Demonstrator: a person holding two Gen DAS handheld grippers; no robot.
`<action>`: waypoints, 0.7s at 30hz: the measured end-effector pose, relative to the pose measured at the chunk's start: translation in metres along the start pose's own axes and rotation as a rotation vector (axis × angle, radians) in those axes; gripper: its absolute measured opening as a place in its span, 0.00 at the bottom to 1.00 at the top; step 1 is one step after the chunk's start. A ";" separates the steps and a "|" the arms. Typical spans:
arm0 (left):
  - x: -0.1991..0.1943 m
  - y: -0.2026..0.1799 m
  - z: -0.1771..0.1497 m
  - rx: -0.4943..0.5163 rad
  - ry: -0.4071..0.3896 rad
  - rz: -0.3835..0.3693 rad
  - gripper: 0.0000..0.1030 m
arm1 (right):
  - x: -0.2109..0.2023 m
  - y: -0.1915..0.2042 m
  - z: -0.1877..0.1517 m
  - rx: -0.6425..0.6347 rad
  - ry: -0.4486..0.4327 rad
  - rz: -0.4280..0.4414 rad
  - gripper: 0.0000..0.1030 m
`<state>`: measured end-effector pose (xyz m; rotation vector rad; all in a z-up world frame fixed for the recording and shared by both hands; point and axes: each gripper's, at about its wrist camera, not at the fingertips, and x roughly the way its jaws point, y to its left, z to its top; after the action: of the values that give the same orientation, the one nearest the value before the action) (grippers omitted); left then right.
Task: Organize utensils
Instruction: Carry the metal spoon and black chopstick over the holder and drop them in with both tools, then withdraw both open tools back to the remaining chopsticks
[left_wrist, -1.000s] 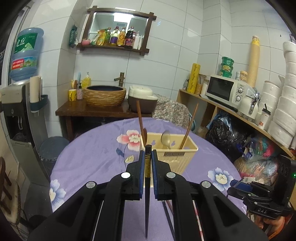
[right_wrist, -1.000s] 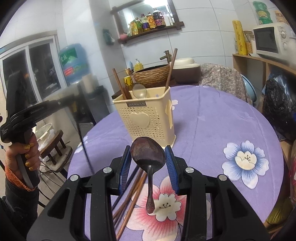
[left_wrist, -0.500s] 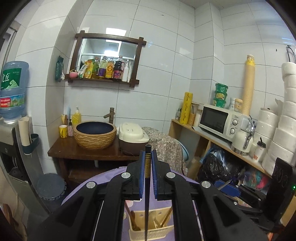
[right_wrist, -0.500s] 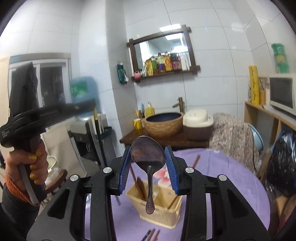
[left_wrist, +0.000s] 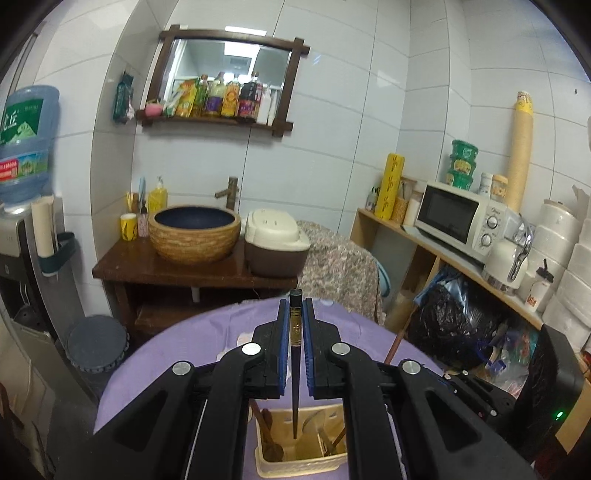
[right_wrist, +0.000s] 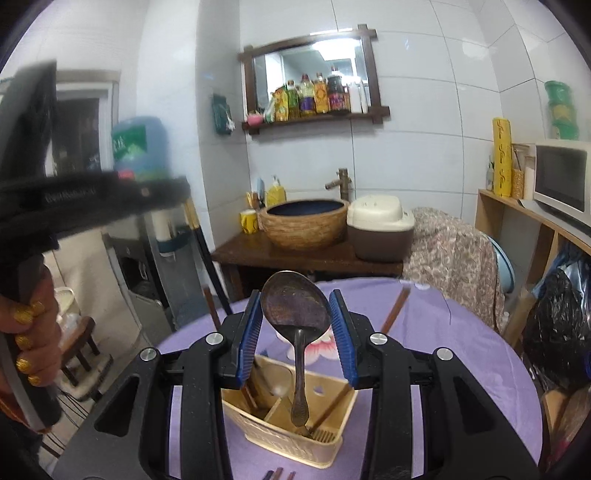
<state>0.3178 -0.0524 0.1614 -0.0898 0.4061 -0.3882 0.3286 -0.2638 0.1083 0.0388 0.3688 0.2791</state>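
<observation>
In the left wrist view, the left gripper (left_wrist: 295, 347) is clamping a dark chopstick (left_wrist: 295, 369) between its blue pads, pinching it near the gold-banded top so that the long shaft is hanging down below the jaws with its tip pointing into the cream utensil holder (left_wrist: 295, 439) directly underneath. Because the grip is sitting so close to one end, the chopstick is likely pivoting easily; any sideways sway could send the tip against the holder's rim or a divider instead of into a slot, and letting go from this high up could make it bounce out onto the purple tablecloth (left_wrist: 207, 332). Wooden utensils are already leaning inside the holder, so the tip could also be jamming against those. In the right wrist view, the right gripper (right_wrist: 297, 325) is squeezing the bowl of a dark metal spoon (right_wrist: 295, 314) between its pads, the handle dangling below toward the partitioned utensil holder (right_wrist: 291, 424). The pads are pressing on a curved, smooth bowl edge, which looks like a slippery hold; the spoon could be twisting or sliding out early and landing across the dividers. The other gripper, held by a hand (right_wrist: 33, 332) off to the left, is crowding the same opening with its chopstick, so both utensils descending together are risking a clash, and a knock could be tipping the light holder over.
</observation>
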 end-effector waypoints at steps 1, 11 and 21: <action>0.003 0.001 -0.006 -0.001 0.012 0.003 0.08 | 0.004 -0.001 -0.008 0.002 0.012 -0.005 0.37; 0.032 0.011 -0.061 -0.014 0.123 0.023 0.08 | 0.022 -0.002 -0.060 -0.008 0.083 -0.058 0.37; 0.013 0.013 -0.067 0.000 0.064 0.071 0.48 | 0.009 -0.004 -0.070 -0.026 0.026 -0.104 0.54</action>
<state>0.3066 -0.0462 0.0936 -0.0626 0.4709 -0.3219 0.3120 -0.2660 0.0393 -0.0098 0.3918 0.1816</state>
